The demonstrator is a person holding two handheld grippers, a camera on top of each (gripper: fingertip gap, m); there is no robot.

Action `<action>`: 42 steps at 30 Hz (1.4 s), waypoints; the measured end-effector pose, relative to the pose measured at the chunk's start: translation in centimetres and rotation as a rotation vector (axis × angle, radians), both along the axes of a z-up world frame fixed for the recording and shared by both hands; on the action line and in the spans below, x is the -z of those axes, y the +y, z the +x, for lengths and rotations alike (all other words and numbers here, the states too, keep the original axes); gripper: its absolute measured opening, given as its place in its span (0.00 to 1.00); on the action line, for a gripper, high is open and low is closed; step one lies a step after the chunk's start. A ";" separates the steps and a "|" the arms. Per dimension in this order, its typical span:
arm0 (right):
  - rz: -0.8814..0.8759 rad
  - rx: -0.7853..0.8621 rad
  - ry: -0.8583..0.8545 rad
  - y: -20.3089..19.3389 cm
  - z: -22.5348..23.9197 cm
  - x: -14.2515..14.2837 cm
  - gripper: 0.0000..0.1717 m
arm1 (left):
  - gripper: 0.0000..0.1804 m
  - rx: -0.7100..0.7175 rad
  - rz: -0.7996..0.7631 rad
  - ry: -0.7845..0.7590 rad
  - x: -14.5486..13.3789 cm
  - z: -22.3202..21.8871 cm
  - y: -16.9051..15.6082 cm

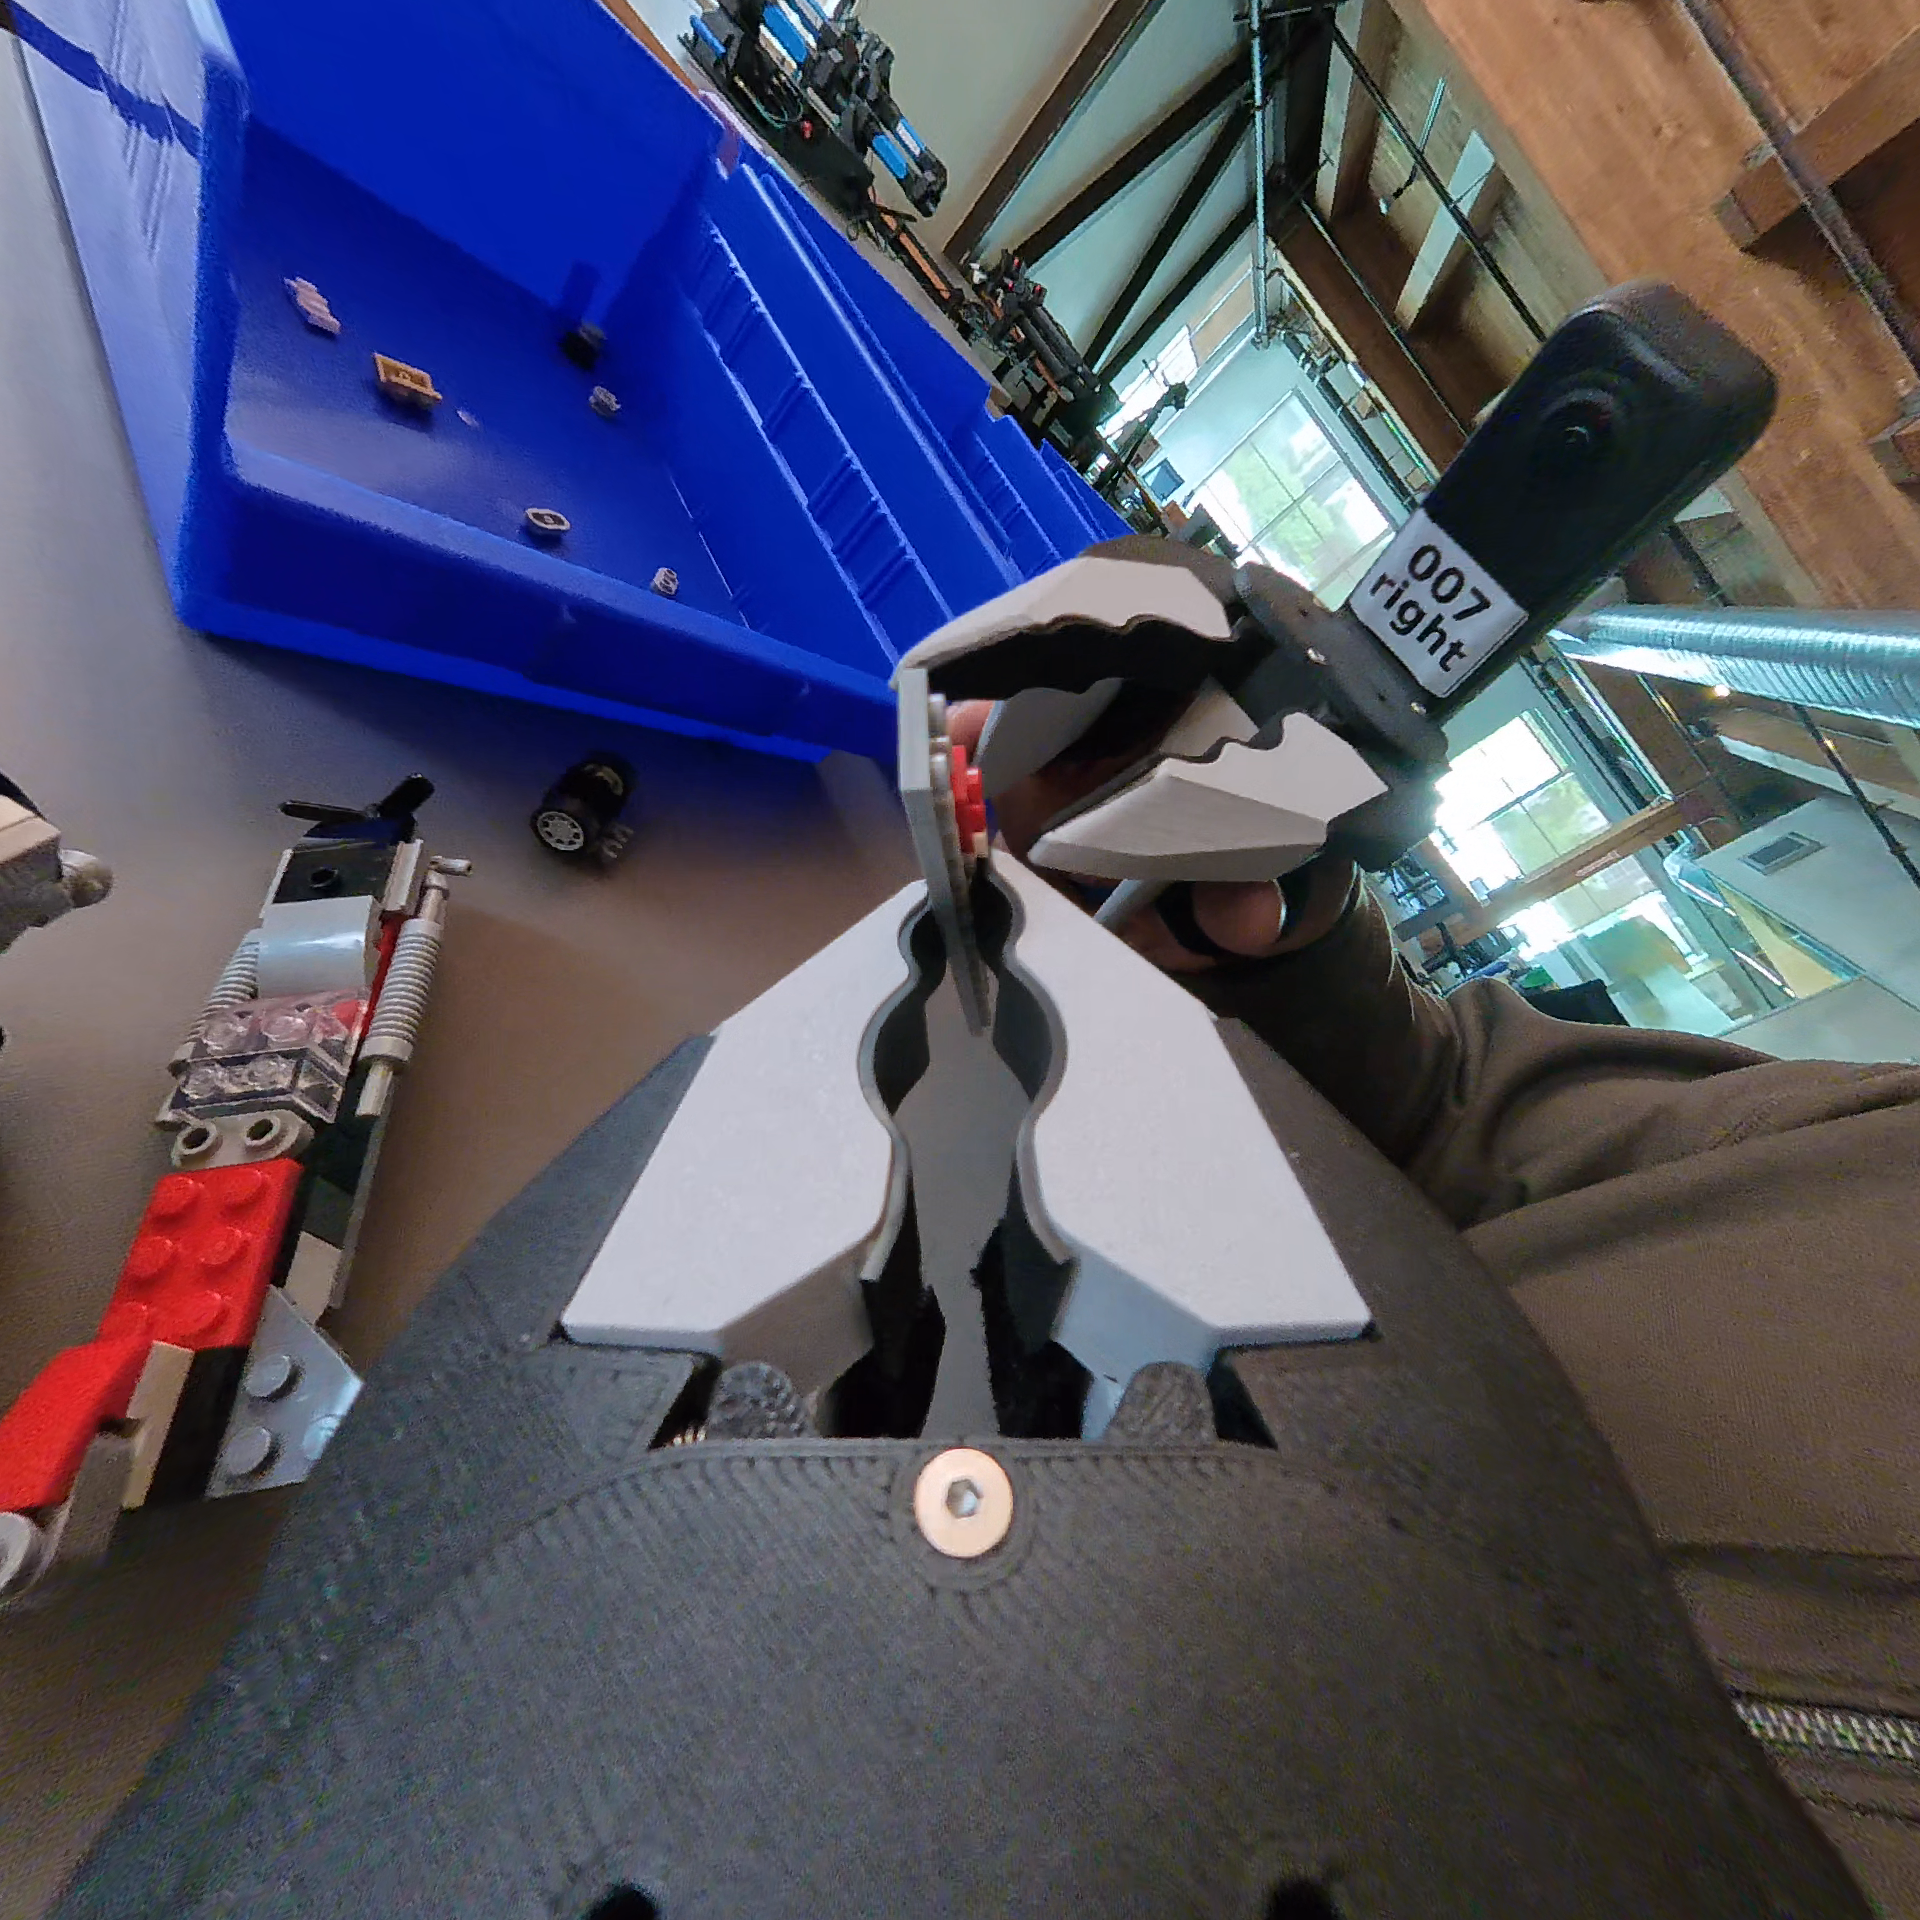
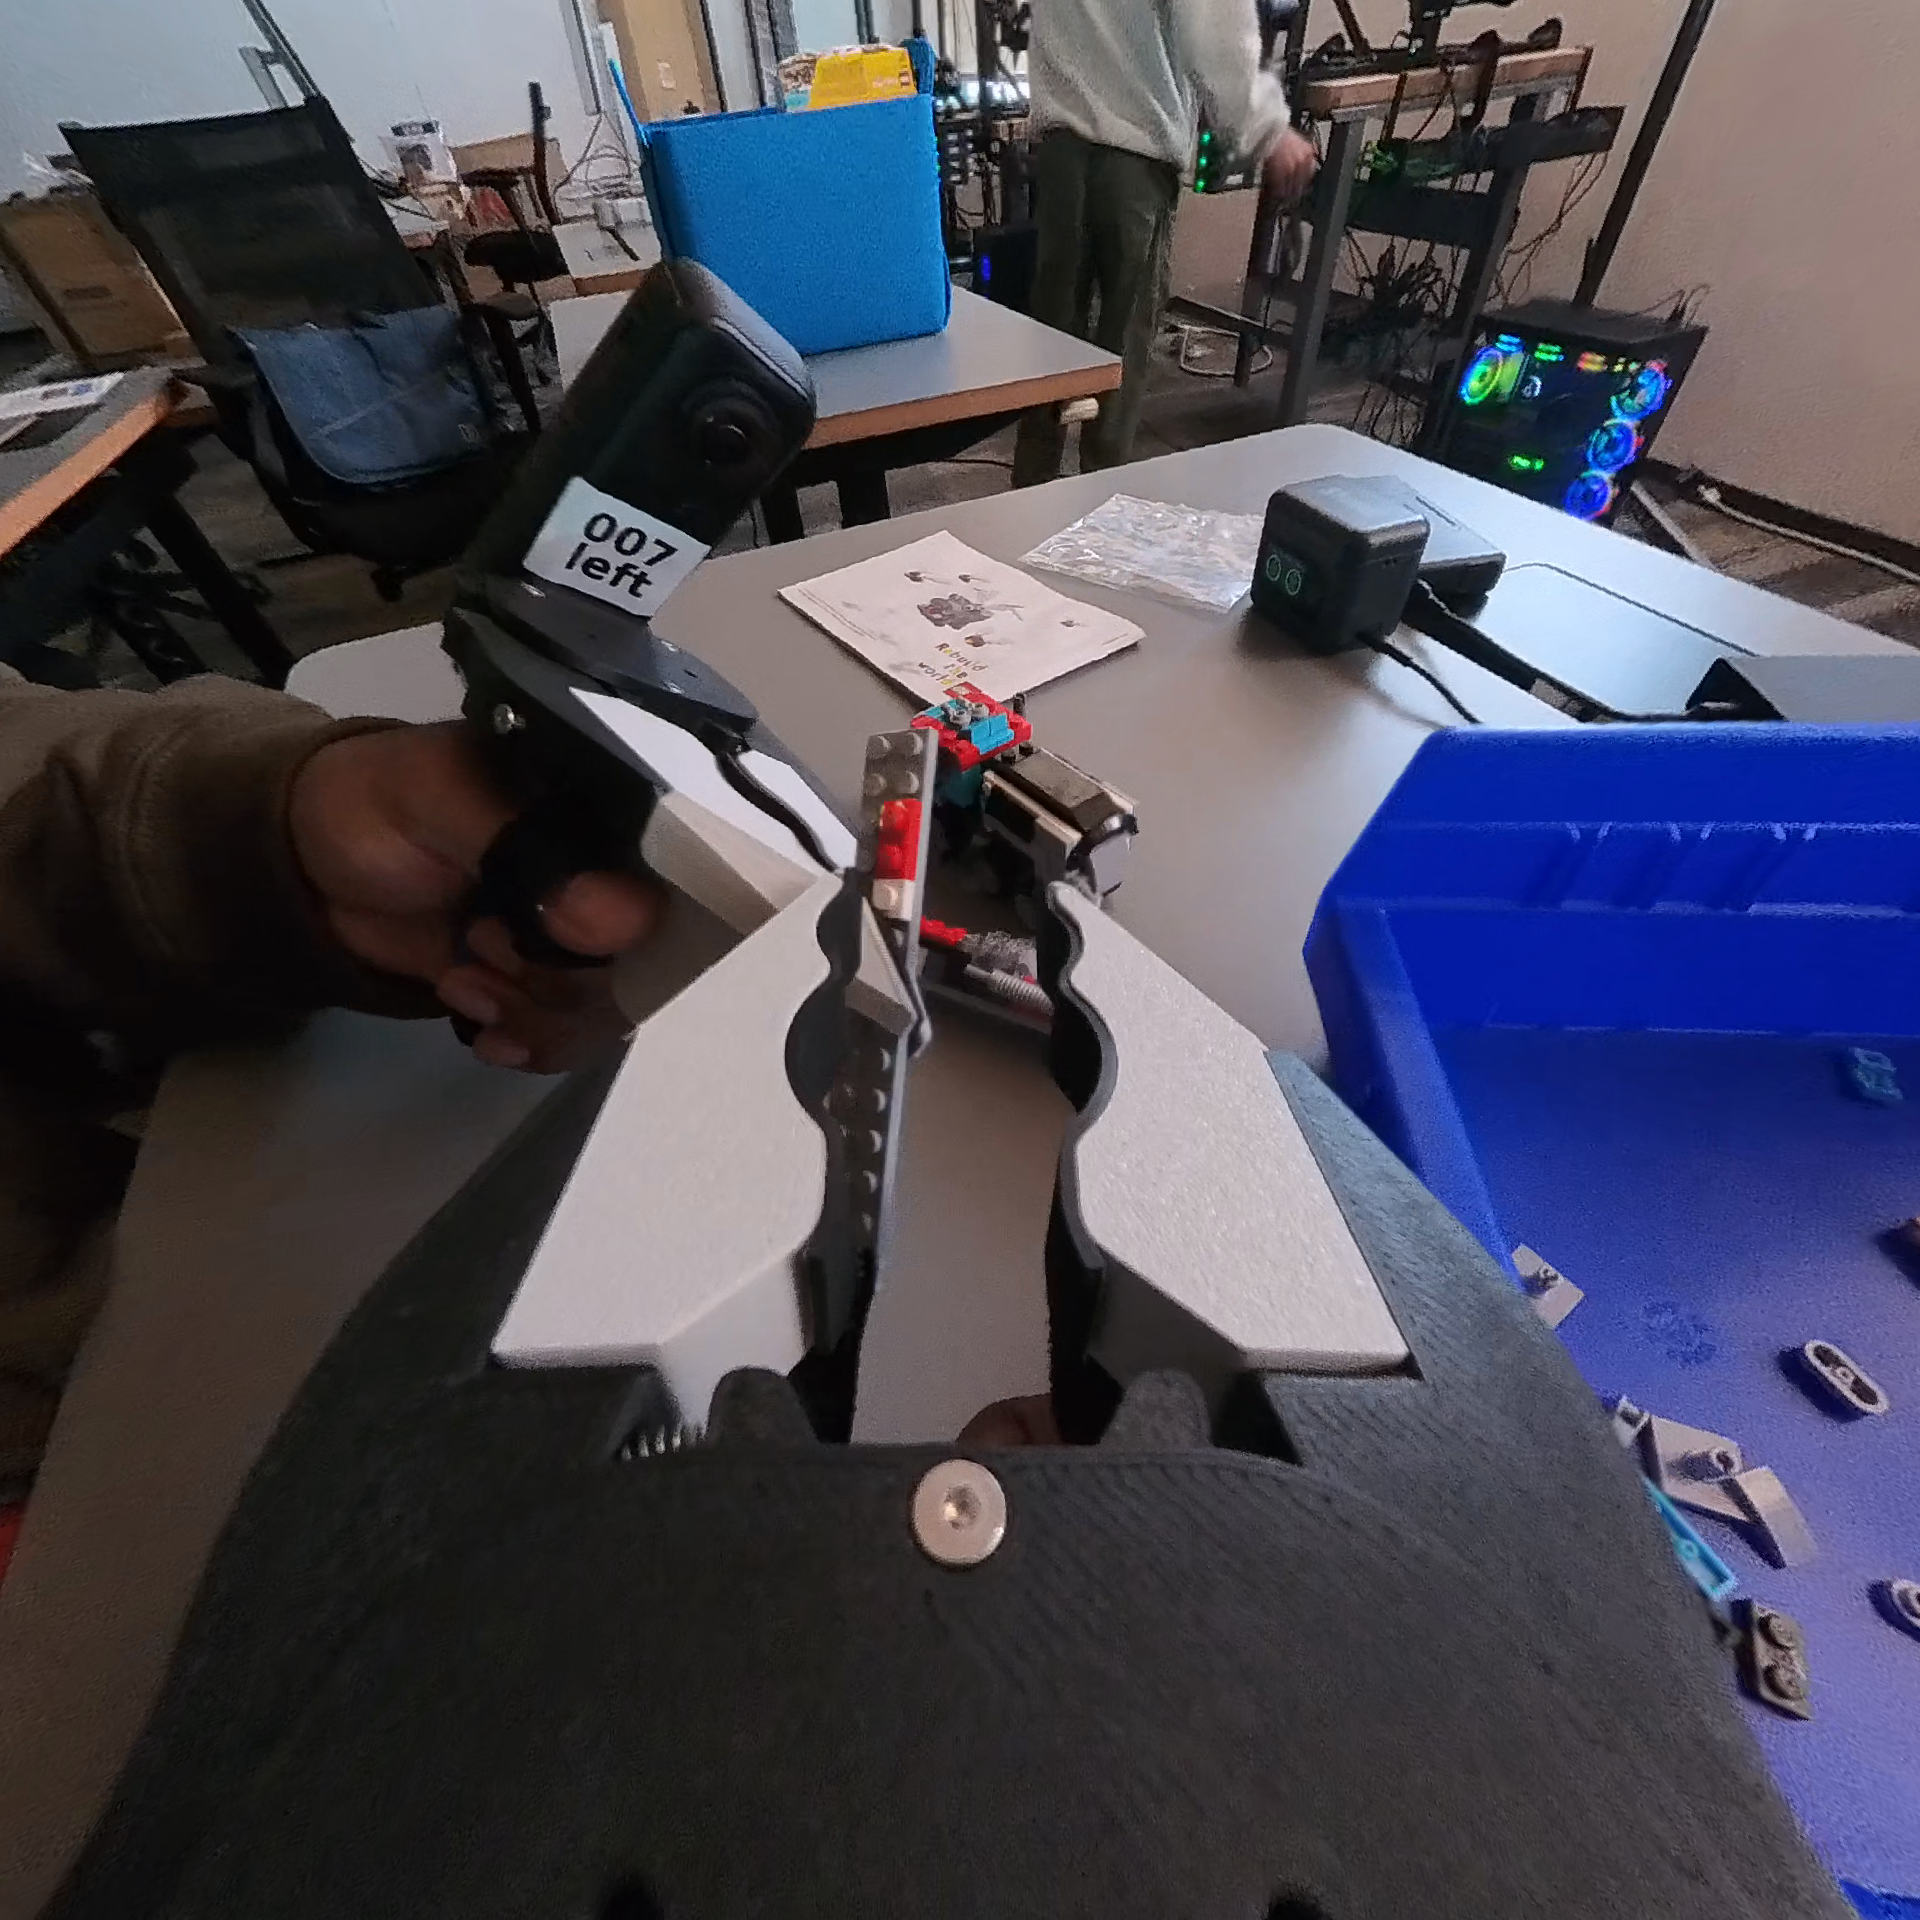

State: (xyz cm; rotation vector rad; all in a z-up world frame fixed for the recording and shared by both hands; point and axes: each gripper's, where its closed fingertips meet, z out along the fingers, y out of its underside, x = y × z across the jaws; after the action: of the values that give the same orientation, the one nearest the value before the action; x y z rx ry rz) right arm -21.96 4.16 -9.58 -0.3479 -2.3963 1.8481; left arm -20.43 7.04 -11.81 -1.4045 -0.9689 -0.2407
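Clamping grey plate (image 1: 951, 914), left gripper (image 1: 971, 894) holds firm; right gripper (image 2: 971, 935) half-open around plate's far end, pads clear.

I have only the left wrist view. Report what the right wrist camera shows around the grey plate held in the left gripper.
Observer: The grey plate lies against one finger of the right gripper. The other finger stands clear of it.
Operator: Tell me what sits behind the plate.
Observer: A small red and teal brick build, next to a black and grey block assembly.
Operator: Name what lies farther back.
Observer: A printed booklet, a clear plastic bag and a black cube device on the table.
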 end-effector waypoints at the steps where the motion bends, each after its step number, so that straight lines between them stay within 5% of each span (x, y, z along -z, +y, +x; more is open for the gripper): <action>1: 0.003 -0.002 -0.009 0.1 0.0 0.2 0.19 | 0.04 0.005 -0.005 -0.005 0.2 0.1 0.1; 11: 0.061 -0.056 -0.116 0.0 1.4 1.8 0.18 | 0.04 0.111 -0.090 -0.088 2.8 2.2 1.7; 26: -0.008 -0.196 -0.345 -0.3 3.8 1.3 0.06 | 0.04 0.293 -0.002 -0.054 1.3 4.6 2.9; 33: -0.148 -0.118 -0.395 0.0 2.3 -0.5 0.03 | 0.06 0.228 0.178 -0.088 -0.3 3.2 2.5; 42: -0.192 -0.002 -0.332 0.7 0.4 -1.0 0.09 | 0.03 0.154 0.159 -0.057 -0.7 2.2 1.8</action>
State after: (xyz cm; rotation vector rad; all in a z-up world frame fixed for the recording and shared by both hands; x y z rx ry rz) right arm -21.59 4.81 -8.62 -0.7219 -2.4139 2.1785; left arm -18.24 8.86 -11.13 -1.3323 -0.8693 -0.4645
